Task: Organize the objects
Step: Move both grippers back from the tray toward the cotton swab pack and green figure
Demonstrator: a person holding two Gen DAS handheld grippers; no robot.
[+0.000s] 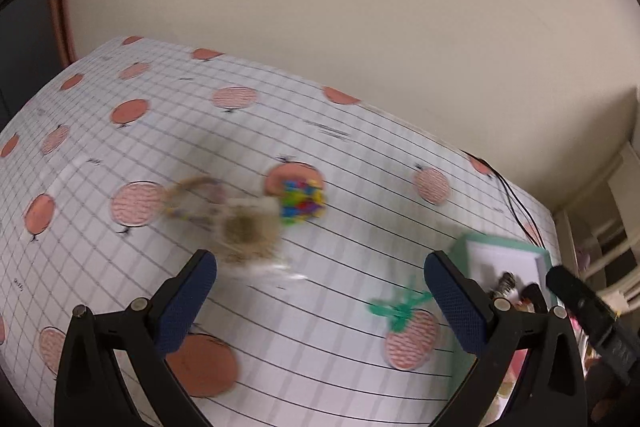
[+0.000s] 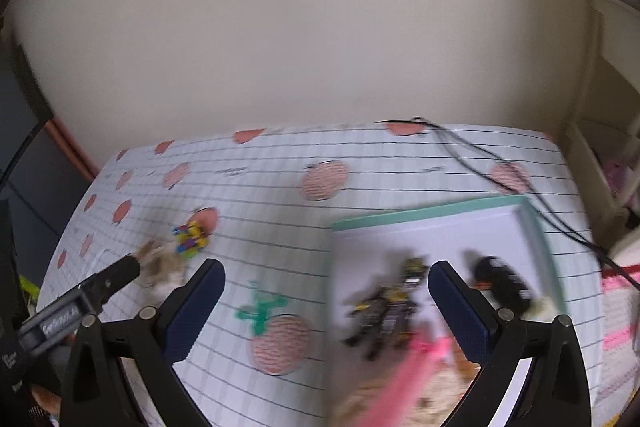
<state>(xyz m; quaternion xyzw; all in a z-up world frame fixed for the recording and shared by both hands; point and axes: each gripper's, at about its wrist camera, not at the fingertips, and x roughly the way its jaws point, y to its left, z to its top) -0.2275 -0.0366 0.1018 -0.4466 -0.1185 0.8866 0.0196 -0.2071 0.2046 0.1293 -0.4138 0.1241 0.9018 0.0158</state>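
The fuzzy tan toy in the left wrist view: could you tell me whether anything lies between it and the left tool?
Nothing visible does. The fuzzy tan toy lies just ahead of the open left tool, with only bare tablecloth between. The colourful brick toy sits beyond it; the green plant piece is off towards the right finger.

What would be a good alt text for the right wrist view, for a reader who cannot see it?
The open right gripper hovers over a mint-rimmed box that holds a black and yellow toy figure and a black toy. To its left, a green figure and a colourful block toy lie on the fruit-print tablecloth; the picture is blurred.
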